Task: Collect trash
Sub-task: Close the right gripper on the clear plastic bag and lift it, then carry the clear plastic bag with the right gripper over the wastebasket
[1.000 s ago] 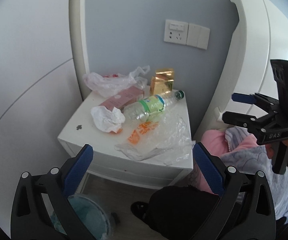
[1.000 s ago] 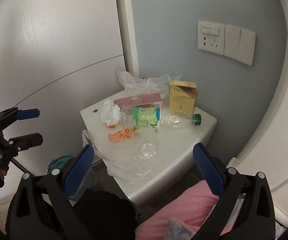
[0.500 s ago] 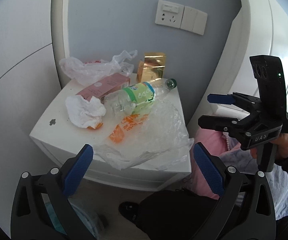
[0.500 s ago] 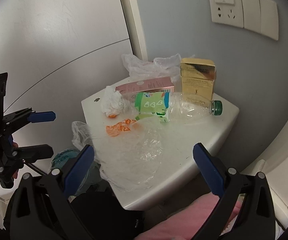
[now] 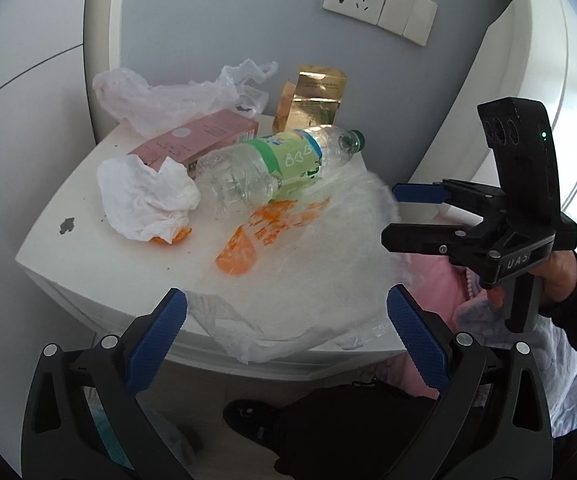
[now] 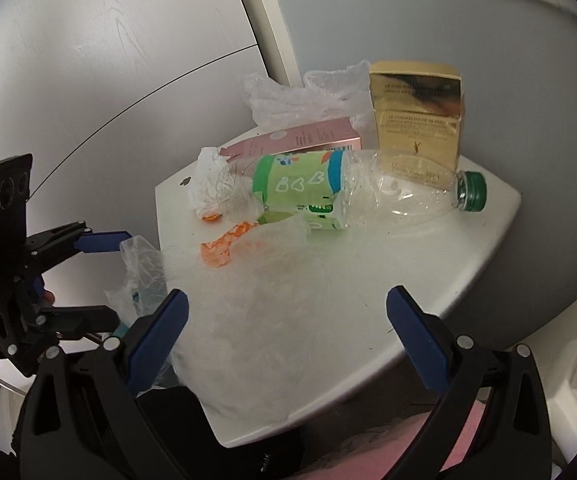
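Note:
Trash lies on a white nightstand (image 5: 88, 252): a crushed clear bottle (image 5: 264, 164) with a green label and cap, a crumpled white tissue (image 5: 144, 200), a pink box (image 5: 196, 140), a gold box (image 5: 316, 96), a thin bag (image 5: 160, 96) at the back, and a clear bag with orange print (image 5: 296, 256) spread over the front. My left gripper (image 5: 288, 328) is open and empty, just in front of the clear bag's edge. My right gripper (image 6: 288, 324) is open and empty over the same bag (image 6: 272, 280); it also shows in the left wrist view (image 5: 396, 216).
A grey wall with a socket and switches (image 5: 380, 4) stands behind the nightstand. A white bed frame (image 5: 544, 40) and pink bedding (image 5: 440, 276) are on the right. A teal-lined bin (image 5: 104, 444) sits on the floor at the lower left.
Both grippers have moved closer to the nightstand, so the trash looms larger. The right gripper now hangs over the clear bag. Both stay open.

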Demonstrator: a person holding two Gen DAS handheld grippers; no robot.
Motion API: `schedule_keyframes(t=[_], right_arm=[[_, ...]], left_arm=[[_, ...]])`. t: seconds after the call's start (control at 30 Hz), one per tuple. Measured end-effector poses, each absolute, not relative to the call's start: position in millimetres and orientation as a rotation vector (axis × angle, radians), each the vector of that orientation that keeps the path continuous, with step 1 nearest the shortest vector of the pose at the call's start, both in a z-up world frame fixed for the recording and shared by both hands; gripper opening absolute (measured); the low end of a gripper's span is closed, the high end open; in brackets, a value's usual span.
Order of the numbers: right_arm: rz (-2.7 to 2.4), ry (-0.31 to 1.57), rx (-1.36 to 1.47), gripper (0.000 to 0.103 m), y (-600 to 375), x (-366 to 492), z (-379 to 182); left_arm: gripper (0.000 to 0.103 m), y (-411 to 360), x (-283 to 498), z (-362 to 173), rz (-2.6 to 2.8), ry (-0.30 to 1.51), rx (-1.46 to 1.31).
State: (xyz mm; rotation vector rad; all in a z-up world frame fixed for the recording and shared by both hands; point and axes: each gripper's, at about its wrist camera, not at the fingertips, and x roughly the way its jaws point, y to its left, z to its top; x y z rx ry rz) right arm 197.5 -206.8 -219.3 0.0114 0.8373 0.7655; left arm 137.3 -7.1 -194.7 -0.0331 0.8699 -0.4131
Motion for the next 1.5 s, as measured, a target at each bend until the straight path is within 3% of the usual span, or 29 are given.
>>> schedule_keyframes(t=[0.17,0.23,0.37,0.5,0.57,0.67,0.7,0.77,0.87,1.5], right_arm=[[0.777,0.859,0.025,0.094,-199,202,-230],[0.788,0.870,0.032,0.074,-197,204,-233],[0.796,0.889,0.053,0.070,-194,206,-239],[0.816,0.904,0.074,0.057,-194,208,-242],[0.822,0.908,0.080,0.054,-195,208,-242],[0.831,0.916,0.081,0.040,-196,210,-242],[0.833,0.921,0.084,0.034,-196,211,-243],[0.833,0.919,0.087,0.027,-197,211,-244],[0.826,0.919,0.093,0.012,-200,210,-242],[0.885,0.808,0.017,0.009,-171,165,-185]], left_arm=[[0.097,-7,144,-204,-0.408,0.870,-0.035],[0.097,-6,147,-207,-0.409,0.876,-0.043],[0.097,-5,152,-212,-0.420,0.878,-0.057],[0.091,-6,159,-219,-0.440,0.899,-0.081],[0.070,-5,163,-223,-0.441,0.917,-0.094],[0.048,-5,165,-229,-0.427,0.940,-0.107],[0.044,-5,166,-230,-0.425,0.947,-0.113],[0.025,-5,166,-233,-0.420,0.953,-0.117],[0.005,-5,163,-232,-0.405,0.948,-0.109],[0.002,12,108,-168,-0.316,0.844,-0.102]])
